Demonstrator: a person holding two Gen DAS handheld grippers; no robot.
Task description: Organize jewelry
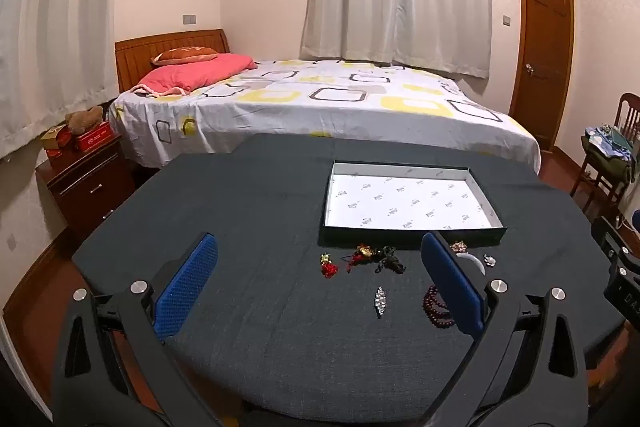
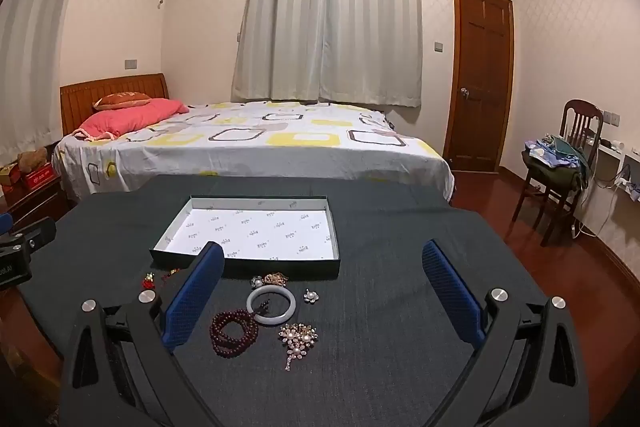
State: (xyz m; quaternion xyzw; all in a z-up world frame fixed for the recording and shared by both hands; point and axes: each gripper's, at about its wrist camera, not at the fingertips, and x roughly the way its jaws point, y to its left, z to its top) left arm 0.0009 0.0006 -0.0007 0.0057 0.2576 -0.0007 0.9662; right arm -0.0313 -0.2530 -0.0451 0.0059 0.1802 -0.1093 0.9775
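right gripper (image 2: 322,291): spread, empty
left gripper (image 1: 320,283): spread, empty
jewelry: loose at tray's (image 2: 248,260) 6 o'clock
bangle (image 2: 271,308): rigid, slippery – pinch across rim
bead bracelet (image 2: 234,331): limp – grab bunched

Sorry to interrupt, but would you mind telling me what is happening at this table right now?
A person holds two handheld grippers over a dark cloth-covered table, about to sort jewelry. The left gripper and right gripper are both open and hold nothing. The shallow box is still empty. In front of it lie the pieces, untouched: a pale bangle, dark red beads, a pearl brooch and a silver clip.
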